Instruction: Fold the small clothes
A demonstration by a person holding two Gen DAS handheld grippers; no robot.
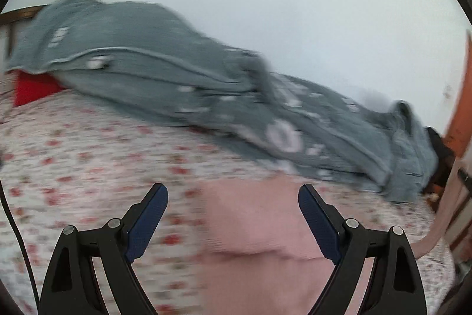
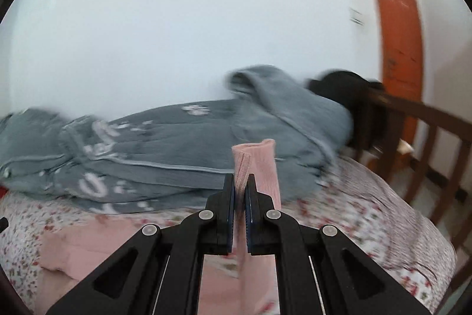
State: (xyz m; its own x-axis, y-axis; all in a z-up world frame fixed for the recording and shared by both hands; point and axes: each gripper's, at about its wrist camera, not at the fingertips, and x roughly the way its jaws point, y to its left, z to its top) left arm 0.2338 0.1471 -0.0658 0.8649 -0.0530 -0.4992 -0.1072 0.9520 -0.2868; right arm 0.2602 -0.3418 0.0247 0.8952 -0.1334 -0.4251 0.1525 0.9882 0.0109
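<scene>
A pink garment (image 1: 253,226) lies spread on the floral bedsheet (image 1: 88,149). My left gripper (image 1: 233,197) is open and empty, its blue-padded fingers (image 1: 147,223) held just above the garment's near part. My right gripper (image 2: 241,182) is shut on a ribbed pink end of the garment (image 2: 256,167) and holds it lifted above the bed; the rest of the garment (image 2: 97,250) trails below on the sheet. In the left wrist view a pink strip (image 1: 436,229) rises off to the right. Both views are motion-blurred.
A crumpled grey blanket (image 1: 188,73) with white prints lies along the wall side of the bed, also in the right wrist view (image 2: 165,149). A red pillow (image 1: 32,87) peeks out at left. A wooden footboard (image 2: 427,138), dark clothing (image 2: 354,96) and an orange door (image 2: 398,28) stand right.
</scene>
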